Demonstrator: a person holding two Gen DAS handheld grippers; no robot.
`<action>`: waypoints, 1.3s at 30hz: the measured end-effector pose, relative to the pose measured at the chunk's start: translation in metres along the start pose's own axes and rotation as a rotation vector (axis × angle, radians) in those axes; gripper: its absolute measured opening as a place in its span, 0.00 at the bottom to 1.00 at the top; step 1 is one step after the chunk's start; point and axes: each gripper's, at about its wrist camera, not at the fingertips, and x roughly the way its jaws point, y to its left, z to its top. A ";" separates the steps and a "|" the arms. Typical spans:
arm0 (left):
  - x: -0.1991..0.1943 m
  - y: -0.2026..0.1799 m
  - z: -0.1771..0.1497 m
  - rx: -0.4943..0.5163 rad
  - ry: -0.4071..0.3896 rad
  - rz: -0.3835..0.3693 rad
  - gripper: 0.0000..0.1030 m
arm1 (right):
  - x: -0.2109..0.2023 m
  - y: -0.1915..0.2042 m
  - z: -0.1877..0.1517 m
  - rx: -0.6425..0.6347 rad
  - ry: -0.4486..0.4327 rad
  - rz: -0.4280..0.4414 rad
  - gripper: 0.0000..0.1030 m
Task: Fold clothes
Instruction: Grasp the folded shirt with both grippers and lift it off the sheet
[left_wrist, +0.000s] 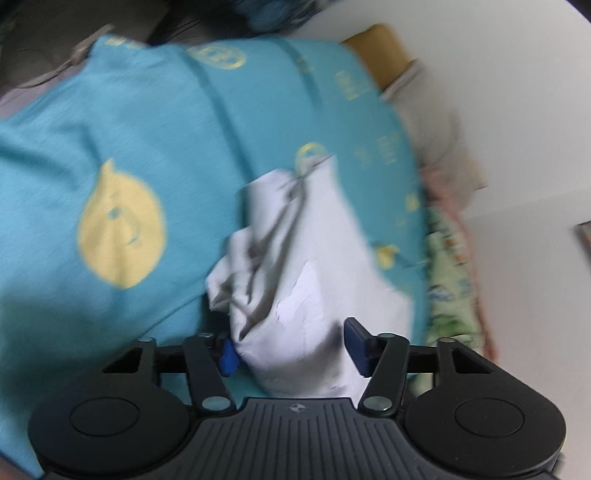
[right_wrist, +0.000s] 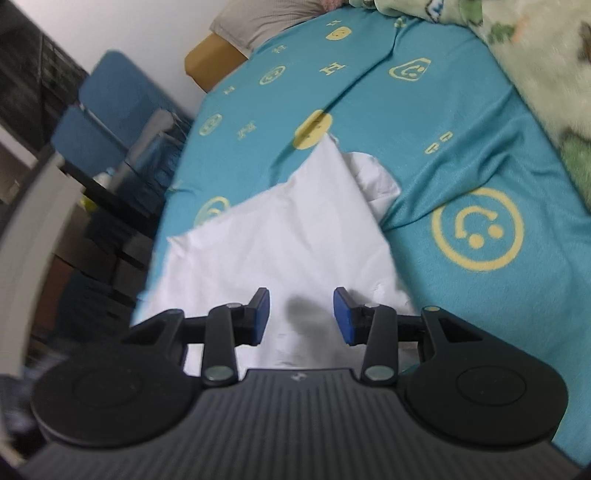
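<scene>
Teal bedsheet (right_wrist: 461, 147); white garment (right_wrist: 280, 236) crumpled, partly flat; left gripper (left_wrist: 290, 347), right gripper (right_wrist: 301, 315) jaws apart.

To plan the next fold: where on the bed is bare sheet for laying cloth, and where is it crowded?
Bare sheet lies right of the white garment, up to the green blanket, and beyond the garment toward the pillow. It is crowded along the blanket edge and under both open grippers.

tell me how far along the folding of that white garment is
Early. Nothing looks neatly folded: the white cloth garment lies partly flat, one end bunched, on the teal smiley-print bedsheet. Nothing is in hand: the left gripper and right gripper are open over it. Gripping and every fold remain.
</scene>
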 end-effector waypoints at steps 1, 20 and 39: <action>0.001 0.004 -0.001 -0.033 0.015 -0.008 0.55 | -0.004 0.000 -0.001 0.025 0.002 0.033 0.53; 0.005 -0.002 0.000 -0.095 -0.033 -0.111 0.19 | 0.033 -0.026 -0.058 0.595 0.206 0.317 0.85; -0.084 -0.017 -0.017 -0.126 -0.032 -0.161 0.17 | -0.047 -0.008 -0.036 0.489 -0.070 0.188 0.19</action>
